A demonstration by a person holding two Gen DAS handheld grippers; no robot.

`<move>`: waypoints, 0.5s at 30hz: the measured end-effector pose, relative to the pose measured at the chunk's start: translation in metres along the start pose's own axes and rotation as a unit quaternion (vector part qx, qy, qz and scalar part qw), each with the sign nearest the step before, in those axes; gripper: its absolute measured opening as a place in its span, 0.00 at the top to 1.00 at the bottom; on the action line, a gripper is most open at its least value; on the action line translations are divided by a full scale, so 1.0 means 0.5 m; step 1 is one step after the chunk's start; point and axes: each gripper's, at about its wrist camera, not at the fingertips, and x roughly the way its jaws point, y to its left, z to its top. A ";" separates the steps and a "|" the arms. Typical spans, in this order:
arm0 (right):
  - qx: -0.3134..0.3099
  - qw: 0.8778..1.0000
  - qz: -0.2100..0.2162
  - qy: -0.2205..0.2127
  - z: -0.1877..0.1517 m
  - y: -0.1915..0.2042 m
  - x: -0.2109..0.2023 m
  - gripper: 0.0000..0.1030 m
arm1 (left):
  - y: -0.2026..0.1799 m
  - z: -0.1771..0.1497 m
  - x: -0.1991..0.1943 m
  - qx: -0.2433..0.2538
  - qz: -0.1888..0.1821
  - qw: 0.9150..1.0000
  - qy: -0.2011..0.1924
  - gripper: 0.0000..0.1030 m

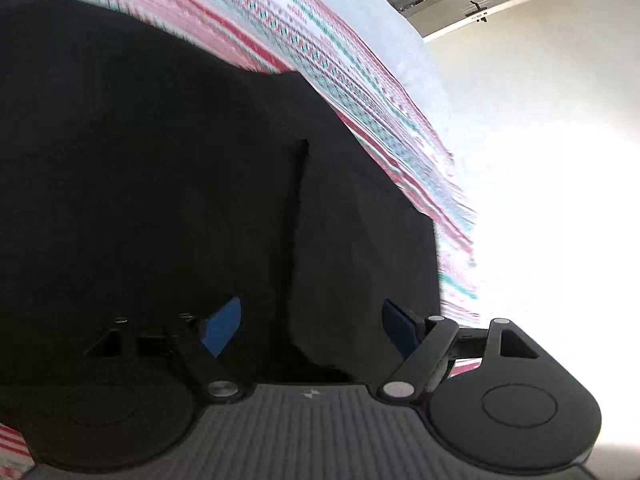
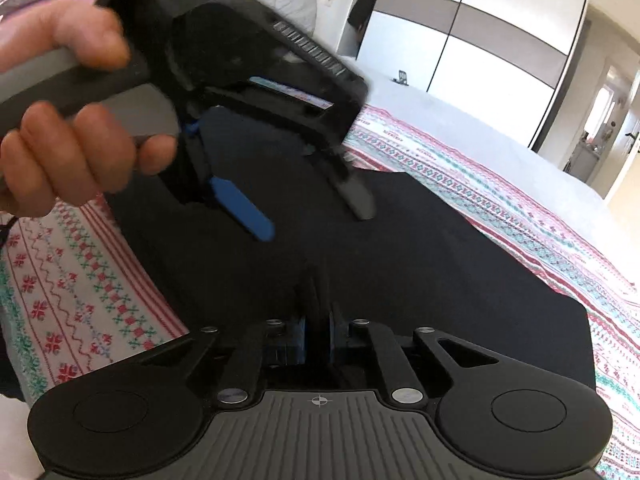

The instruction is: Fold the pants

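Observation:
The black pants (image 2: 420,272) lie spread on a patterned bedspread (image 2: 80,288). In the left wrist view the pants (image 1: 160,180) fill most of the frame, with a dark fold line running down the middle. My left gripper (image 1: 308,326) is open, its blue pads apart just above the cloth; it also shows in the right wrist view (image 2: 316,216), held by a hand. My right gripper (image 2: 317,332) is shut on a pinched ridge of the pants' black fabric at the near edge.
The bedspread (image 1: 304,52) has red, green and white stripes and covers a bed. A white wardrobe (image 2: 480,52) stands behind the bed, with an open doorway (image 2: 616,128) at the right. A bright floor (image 1: 540,160) lies beyond the bed edge.

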 end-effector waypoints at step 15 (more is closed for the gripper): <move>0.022 0.996 -0.010 -0.091 0.067 0.077 -0.087 0.97 | -0.018 0.007 0.033 0.010 0.026 0.999 -0.027 0.66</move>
